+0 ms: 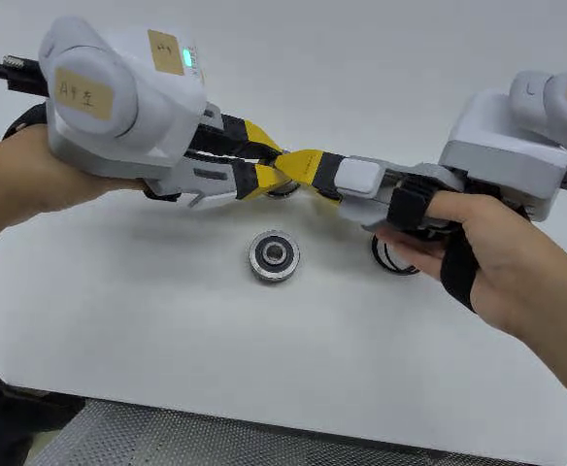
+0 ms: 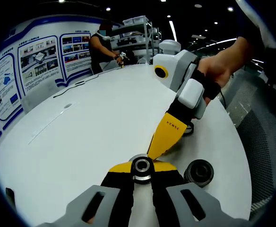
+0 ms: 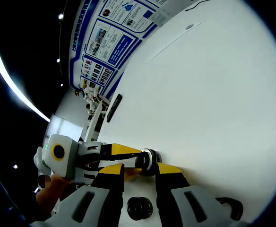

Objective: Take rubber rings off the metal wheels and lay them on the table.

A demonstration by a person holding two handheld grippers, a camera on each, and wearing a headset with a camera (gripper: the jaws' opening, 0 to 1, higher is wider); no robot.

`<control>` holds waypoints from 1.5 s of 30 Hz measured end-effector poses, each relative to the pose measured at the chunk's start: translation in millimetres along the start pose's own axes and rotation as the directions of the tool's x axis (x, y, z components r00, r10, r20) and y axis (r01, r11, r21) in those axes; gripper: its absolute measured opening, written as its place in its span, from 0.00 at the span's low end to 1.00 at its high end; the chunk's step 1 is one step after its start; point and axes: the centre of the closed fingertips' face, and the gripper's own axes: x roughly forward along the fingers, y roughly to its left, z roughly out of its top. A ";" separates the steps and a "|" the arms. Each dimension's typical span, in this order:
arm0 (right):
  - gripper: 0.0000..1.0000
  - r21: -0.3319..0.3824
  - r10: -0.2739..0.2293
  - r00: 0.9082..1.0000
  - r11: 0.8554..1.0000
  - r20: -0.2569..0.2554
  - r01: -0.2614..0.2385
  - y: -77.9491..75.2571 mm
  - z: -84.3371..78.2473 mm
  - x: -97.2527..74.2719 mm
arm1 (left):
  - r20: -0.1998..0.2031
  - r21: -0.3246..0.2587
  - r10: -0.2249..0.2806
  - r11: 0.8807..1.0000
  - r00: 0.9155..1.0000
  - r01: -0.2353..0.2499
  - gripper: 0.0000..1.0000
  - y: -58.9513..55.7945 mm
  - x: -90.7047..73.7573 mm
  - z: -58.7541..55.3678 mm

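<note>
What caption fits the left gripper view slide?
Left gripper clamps a metal wheel as the right gripper meets it; a second wheel lies on the white table.

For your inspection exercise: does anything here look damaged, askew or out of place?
Nothing stands out. The left gripper holds one wheel, with the right gripper at it. A second wheel lies flat on the table, and loose rings lie by the right hand.

I read "A4 左", handwritten, on the tan tape label [image 1: 84,92] on the left gripper [image 1: 276,173] housing | smaller tape label [image 1: 166,50] just beside it: roughly "A4", unsure | right gripper [image 2: 150,152], meeting the left gripper tip to tip: print like "KENSC" on its yellow finger [image 2: 168,128] | wall posters [image 2: 38,66] far beyond the left gripper: too small for me to read
</note>
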 end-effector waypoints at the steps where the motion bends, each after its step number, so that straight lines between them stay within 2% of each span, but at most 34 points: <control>1: 0.26 -0.007 -0.002 1.000 1.000 0.002 0.002 -0.4 0.4 -0.4 | 0.000 0.000 0.001 1.000 1.000 -0.001 0.13 0.1 -0.1 -0.1; 4: 0.21 -0.006 -0.009 1.000 1.000 0.008 0.009 -3.2 1.4 -0.9 | -0.001 0.001 0.001 1.000 1.000 -0.001 0.13 -0.2 0.0 0.5; 12: 0.05 0.050 -0.045 0.999 0.998 0.022 0.044 -17.6 3.4 1.0 | 0.000 -0.001 0.001 1.000 1.000 -0.001 0.13 -0.5 -0.3 0.9; 31: 0.01 0.049 -0.045 0.998 0.998 0.034 0.044 -10.0 4.2 -0.8 | -0.005 -0.005 0.005 1.000 1.000 -0.005 0.13 -0.2 -0.6 1.0; 43: 0.01 -0.057 -0.069 0.997 0.996 0.025 0.071 -4.1 4.0 2.7 | -0.006 -0.001 0.004 1.000 1.000 -0.004 0.13 0.0 -0.5 0.6; 45: 0.01 -0.093 -0.079 0.997 0.992 0.022 0.080 -4.3 4.3 2.8 | -0.007 -0.002 0.005 1.000 1.000 -0.005 0.13 0.3 -0.5 0.3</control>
